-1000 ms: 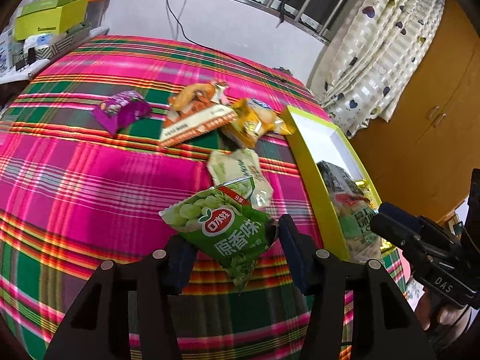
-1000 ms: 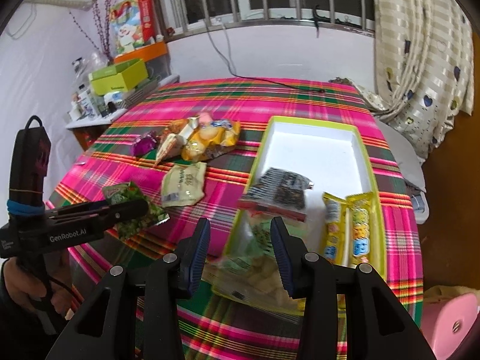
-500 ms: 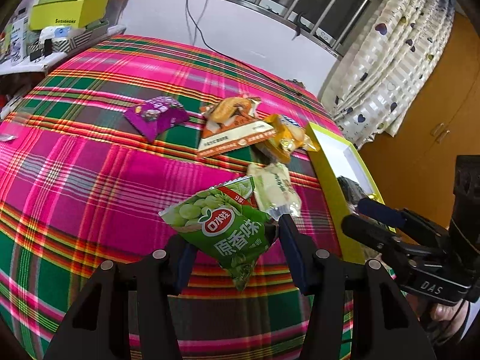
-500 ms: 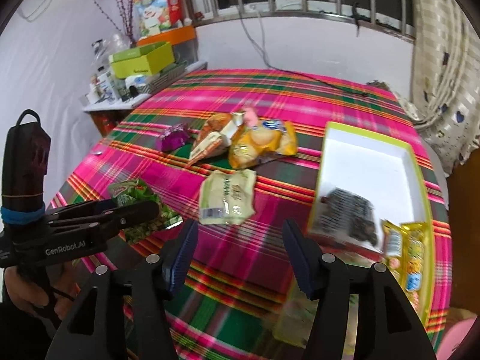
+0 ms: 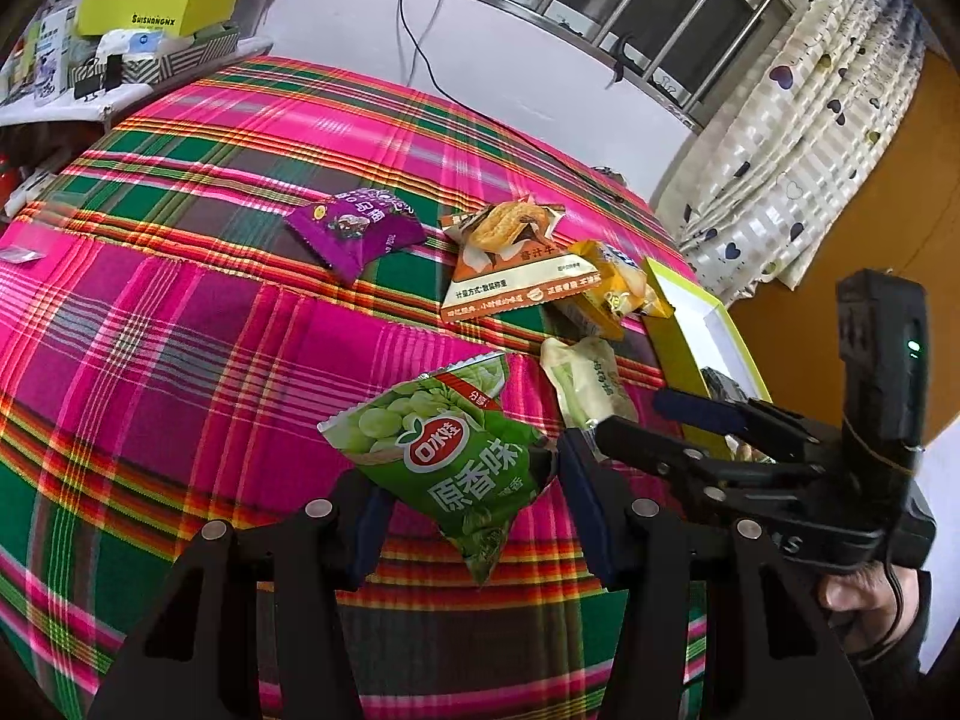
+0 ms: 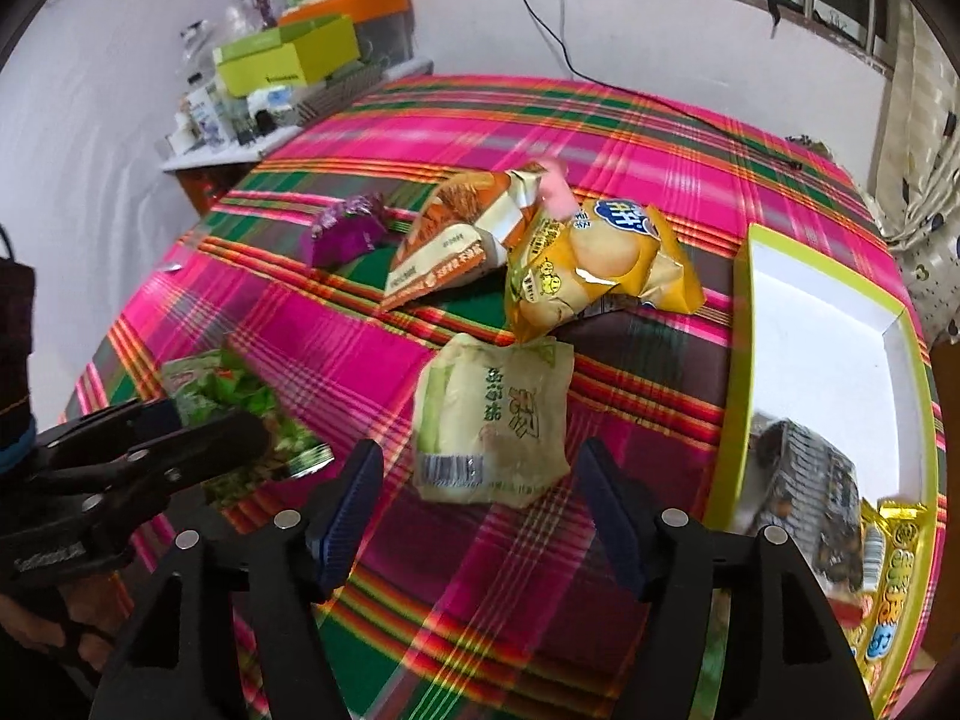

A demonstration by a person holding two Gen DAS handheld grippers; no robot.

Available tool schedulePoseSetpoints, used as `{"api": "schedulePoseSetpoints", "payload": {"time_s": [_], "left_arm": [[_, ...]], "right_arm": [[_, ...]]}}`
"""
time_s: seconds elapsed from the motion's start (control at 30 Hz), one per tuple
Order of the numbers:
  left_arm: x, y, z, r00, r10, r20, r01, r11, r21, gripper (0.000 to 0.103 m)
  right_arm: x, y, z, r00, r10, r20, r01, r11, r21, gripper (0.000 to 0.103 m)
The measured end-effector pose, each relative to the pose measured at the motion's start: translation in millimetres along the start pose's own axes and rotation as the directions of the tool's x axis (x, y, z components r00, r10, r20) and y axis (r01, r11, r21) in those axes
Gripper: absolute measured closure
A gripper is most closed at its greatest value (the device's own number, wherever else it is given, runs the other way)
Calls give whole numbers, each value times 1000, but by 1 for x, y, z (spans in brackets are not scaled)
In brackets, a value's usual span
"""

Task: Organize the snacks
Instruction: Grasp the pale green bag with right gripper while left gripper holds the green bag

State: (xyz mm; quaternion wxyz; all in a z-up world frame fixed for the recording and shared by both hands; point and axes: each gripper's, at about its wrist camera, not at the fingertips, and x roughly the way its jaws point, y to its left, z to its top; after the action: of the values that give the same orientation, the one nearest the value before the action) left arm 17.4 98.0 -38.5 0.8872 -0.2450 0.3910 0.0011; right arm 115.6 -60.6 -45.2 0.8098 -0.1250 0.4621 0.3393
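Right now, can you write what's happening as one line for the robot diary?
left gripper: shut on green pea bag | right gripper: just opened, nothing gripped, above pale green packet | tray: partly filled

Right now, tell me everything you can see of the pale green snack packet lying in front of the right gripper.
The pale green packet is a soft, crinkled, partly see-through plastic pouch with green characters and a barcode at its near end. It lies flat on the plaid tablecloth, lengthwise toward the camera, just beyond the fingertips of the right gripper, whose jaws have just been opening and stand wide without touching it. Its far end meets the yellow bag. The green-rimmed box sits to its right, apart.
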Motion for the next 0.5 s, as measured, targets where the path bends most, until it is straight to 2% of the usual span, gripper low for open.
{"api": "schedulePoseSetpoints", "payload": {"time_s": [0.27,0.37,0.5], "left_arm": [[2,5,2,1000,-8,-4,8,1000,-7,50],[3,7,2,1000,-8,-5,8,1000,-8,50],[4,6,2,1000,-9,-8,9,1000,-8,50]], "right_arm": [[28,-2,11,997,-35,-68,35,999,9,36],[33,-1,11,997,-45,-65,46,999,11,36],[32,0,11,997,-54,-52,54,999,5,43]]}}
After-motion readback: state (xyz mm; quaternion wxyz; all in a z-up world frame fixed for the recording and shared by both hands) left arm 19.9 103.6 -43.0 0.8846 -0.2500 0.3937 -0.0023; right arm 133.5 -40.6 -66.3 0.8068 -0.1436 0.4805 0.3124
